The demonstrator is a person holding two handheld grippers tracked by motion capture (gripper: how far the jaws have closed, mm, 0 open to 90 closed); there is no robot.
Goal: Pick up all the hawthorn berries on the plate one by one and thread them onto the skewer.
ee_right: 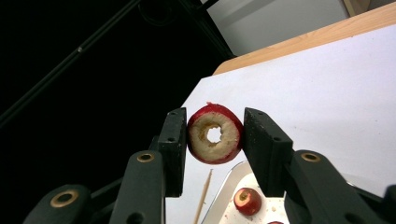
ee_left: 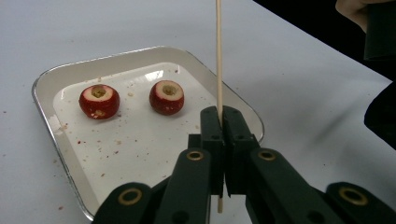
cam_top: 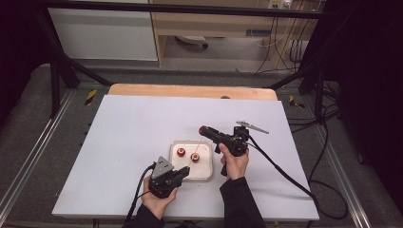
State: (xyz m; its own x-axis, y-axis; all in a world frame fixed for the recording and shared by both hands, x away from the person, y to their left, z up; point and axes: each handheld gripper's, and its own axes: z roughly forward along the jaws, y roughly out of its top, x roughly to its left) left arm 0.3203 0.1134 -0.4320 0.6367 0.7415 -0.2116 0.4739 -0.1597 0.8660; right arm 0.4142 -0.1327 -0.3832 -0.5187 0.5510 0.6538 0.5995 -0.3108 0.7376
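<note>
A white tray [cam_top: 208,167] lies at the table's middle with two cored red fruits [cam_top: 181,152] [cam_top: 195,157] in it. In the left gripper view both fruits [ee_left: 99,101] [ee_left: 166,97] show their hollow tops. My left gripper [ee_left: 222,114] is shut on a thin wooden skewer [ee_left: 218,56] that stands upright over the tray's near right corner [ee_left: 252,122]. In the high view this left gripper [cam_top: 187,170] sits at the tray's front edge. My right gripper [ee_right: 215,126] is shut on a third cored red fruit [ee_right: 201,144], held in the air with its hole facing the camera. In the high view the right gripper [cam_top: 205,129] hovers just beyond the tray's far right corner.
The tray floor [ee_left: 121,154] is speckled with red crumbs. A white sheet [cam_top: 133,123] covers the table, with a wooden edge [cam_top: 190,90] at the back. Black frame bars [cam_top: 66,66] and cables [cam_top: 285,175] flank it. A sleeve [ee_left: 380,112] is at the right.
</note>
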